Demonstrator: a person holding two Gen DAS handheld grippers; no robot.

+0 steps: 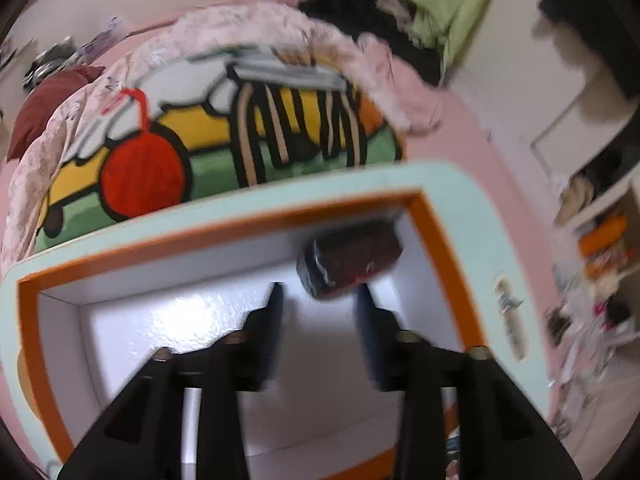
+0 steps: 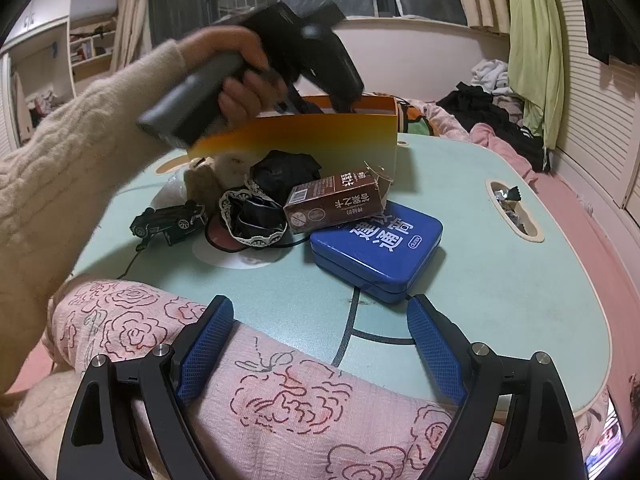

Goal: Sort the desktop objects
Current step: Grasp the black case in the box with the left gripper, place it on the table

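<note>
A dark, blurred packet (image 1: 349, 258) lies inside the orange box (image 1: 440, 236), against its far wall and just beyond the fingertips of the left gripper (image 1: 320, 296). The left jaws stand narrow with nothing between them, apart from the packet. The box stands at the far side of the pale green table (image 2: 500, 272). On the table lie a brown carton (image 2: 334, 204), a blue tin (image 2: 378, 252), a toy car (image 2: 170, 220) and black lace cloth (image 2: 256, 220). The right gripper (image 2: 320, 344) hangs wide and empty over a pink floral cloth (image 2: 280, 400).

Motion blur smears the dark red object (image 1: 350, 258) inside the orange box (image 1: 440, 240); its identity and contact with the fingers are unclear.
</note>
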